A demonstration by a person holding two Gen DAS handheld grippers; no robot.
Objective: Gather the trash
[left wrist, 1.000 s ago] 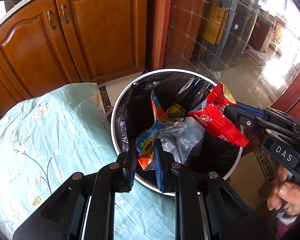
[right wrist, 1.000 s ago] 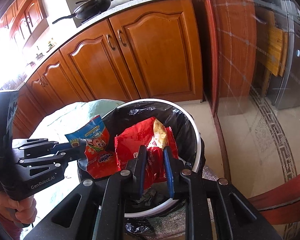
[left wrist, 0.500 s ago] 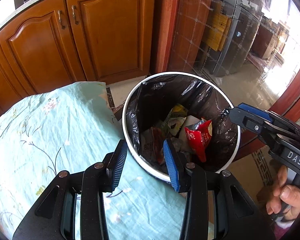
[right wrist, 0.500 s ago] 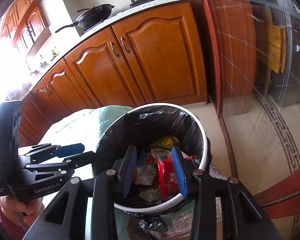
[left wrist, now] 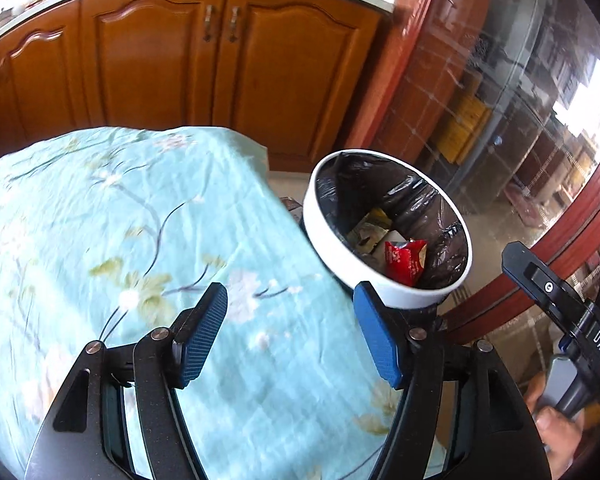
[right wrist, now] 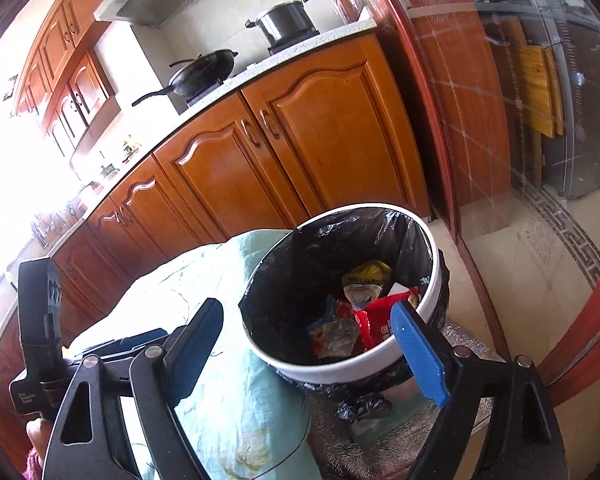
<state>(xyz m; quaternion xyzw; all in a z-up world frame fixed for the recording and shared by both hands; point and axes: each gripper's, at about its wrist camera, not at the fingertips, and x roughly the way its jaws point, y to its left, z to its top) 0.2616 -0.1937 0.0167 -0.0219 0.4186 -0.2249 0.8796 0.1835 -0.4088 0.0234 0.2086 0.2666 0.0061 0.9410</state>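
Both tongs, left tongs (left wrist: pixel 290 334) and right tongs (right wrist: pixel 314 344), have just been opening and stand spread, empty. The crumpled snack wrappers (right wrist: pixel 352 318) lie inside the white black-lined bin (left wrist: pixel 332 236); the floral-clothed table (left wrist: pixel 112 220) shows no trash left.

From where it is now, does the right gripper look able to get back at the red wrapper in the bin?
Probably yes. The right gripper is open and empty just above the bin rim, and the red wrapper lies on top of the trash with nothing covering it.
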